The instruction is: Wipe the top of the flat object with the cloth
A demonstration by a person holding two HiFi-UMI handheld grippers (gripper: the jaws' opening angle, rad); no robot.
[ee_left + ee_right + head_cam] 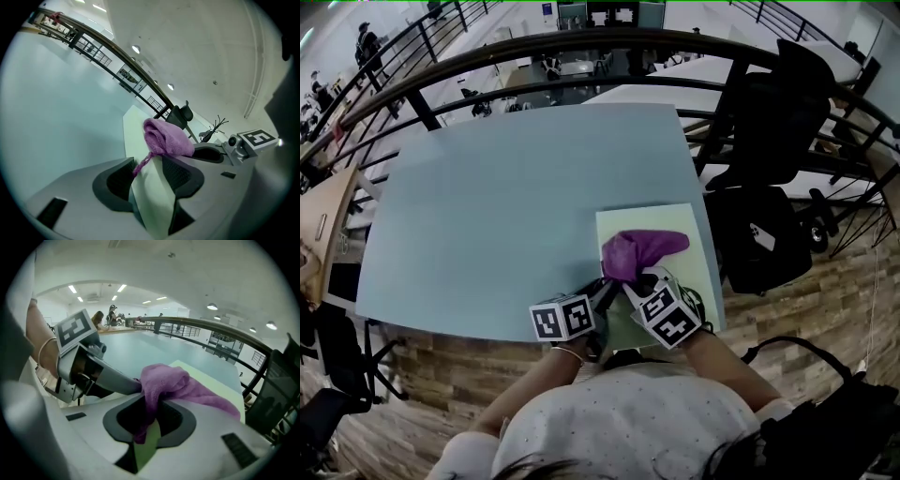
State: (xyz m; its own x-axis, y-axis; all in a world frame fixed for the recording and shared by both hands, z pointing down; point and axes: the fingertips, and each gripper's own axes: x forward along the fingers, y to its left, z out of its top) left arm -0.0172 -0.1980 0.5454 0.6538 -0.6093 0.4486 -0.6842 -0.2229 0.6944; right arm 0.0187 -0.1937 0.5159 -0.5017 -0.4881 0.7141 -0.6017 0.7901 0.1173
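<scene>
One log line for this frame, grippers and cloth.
right gripper: shut on purple cloth | cloth: over pale green sheet | left gripper: open, at sheet's near edge | sheet: near right corner of table

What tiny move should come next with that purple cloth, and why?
Probably slide the right gripper, jaws pinching the purple cloth, away across the pale green flat object toward its far edge. The cloth sits bunched on the near part, bare green lies beyond it, and the left gripper sits open at the near edge.
</scene>
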